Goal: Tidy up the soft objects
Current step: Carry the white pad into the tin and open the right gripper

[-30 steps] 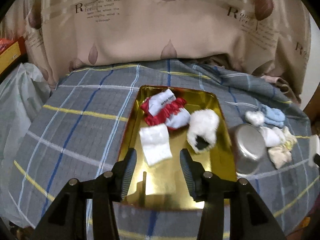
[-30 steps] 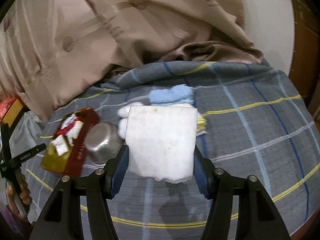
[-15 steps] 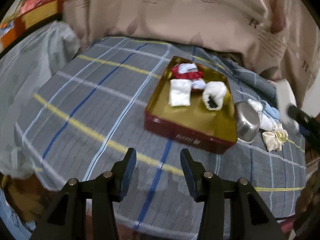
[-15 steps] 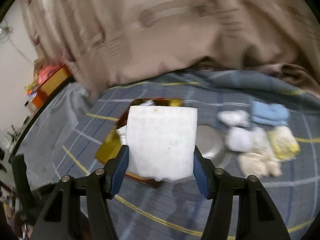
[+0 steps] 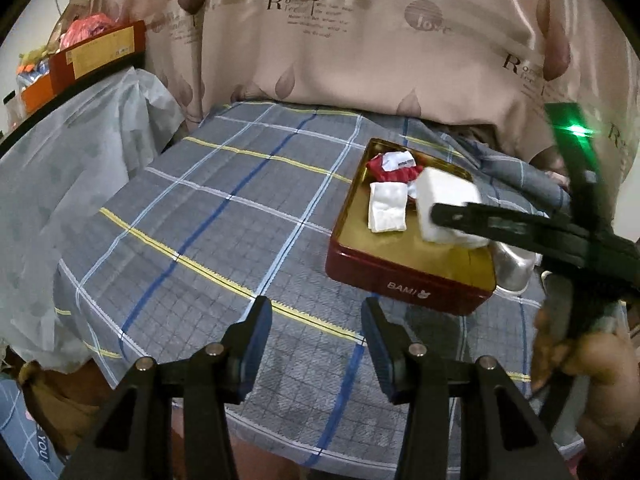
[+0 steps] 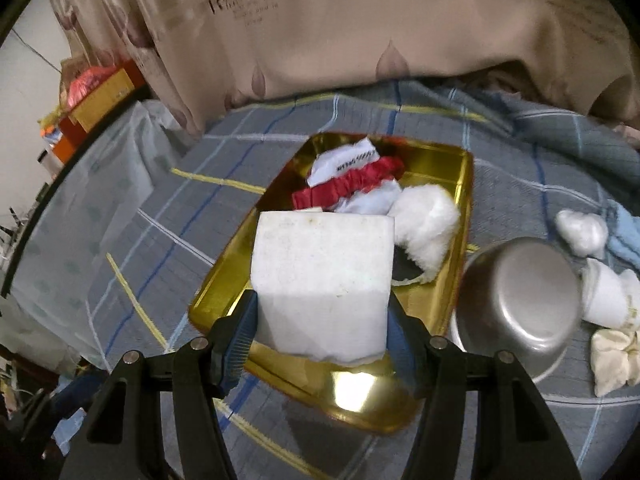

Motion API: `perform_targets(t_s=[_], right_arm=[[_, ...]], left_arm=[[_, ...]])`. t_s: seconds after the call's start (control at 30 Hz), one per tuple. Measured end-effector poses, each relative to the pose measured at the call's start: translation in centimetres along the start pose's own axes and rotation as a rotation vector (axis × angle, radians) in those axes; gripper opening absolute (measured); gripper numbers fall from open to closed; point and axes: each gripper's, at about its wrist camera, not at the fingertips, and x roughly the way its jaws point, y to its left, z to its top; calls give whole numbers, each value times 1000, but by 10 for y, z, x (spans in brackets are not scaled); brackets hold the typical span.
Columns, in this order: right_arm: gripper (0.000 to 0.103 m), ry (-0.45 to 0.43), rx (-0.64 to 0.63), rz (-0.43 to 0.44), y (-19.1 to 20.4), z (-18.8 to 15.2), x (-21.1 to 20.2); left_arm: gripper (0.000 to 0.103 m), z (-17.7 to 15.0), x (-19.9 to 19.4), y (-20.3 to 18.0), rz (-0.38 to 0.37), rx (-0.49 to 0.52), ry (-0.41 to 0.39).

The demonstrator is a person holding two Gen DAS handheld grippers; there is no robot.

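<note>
The white squarish foam block sits clenched in our right tongs over the gold-lined red tin tray; it looks light and squashy, so we grip its flat sides gently. Left tongs hang released, empty.

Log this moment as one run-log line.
right gripper: shut on white sponge block, above gold tray | left gripper: open, empty | steel bowl: beside tray

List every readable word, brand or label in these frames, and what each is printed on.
"BAMI", with a small rabbit mark: front wall of the red and gold metal tin.
"love": round motif on the beige printed curtain.
Large "R" headings on the curtain: the small lines beside them are unreadable.
Dark print on the white sock label: blurred.
"YOU": blue fabric, bottom left.
</note>
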Motion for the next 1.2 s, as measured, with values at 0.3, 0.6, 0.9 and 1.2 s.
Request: perform_targets(t_s=[0.3, 0.6, 0.9, 1.2], right_arm=[[57, 86, 21, -39, -5, 2, 41], [62, 71, -47, -107, -4, 26, 57], [74, -45, -41, -90, -37, 23, -19], [74, -28, 62, -265, -156, 37, -55]], left_arm=[[48, -2, -2, -8, -10, 44, -11], [49, -3, -2, -15, -10, 81, -15], [49, -7, 3, -16, -15, 76, 6], [49, -10, 0, -26, -18, 98, -2]])
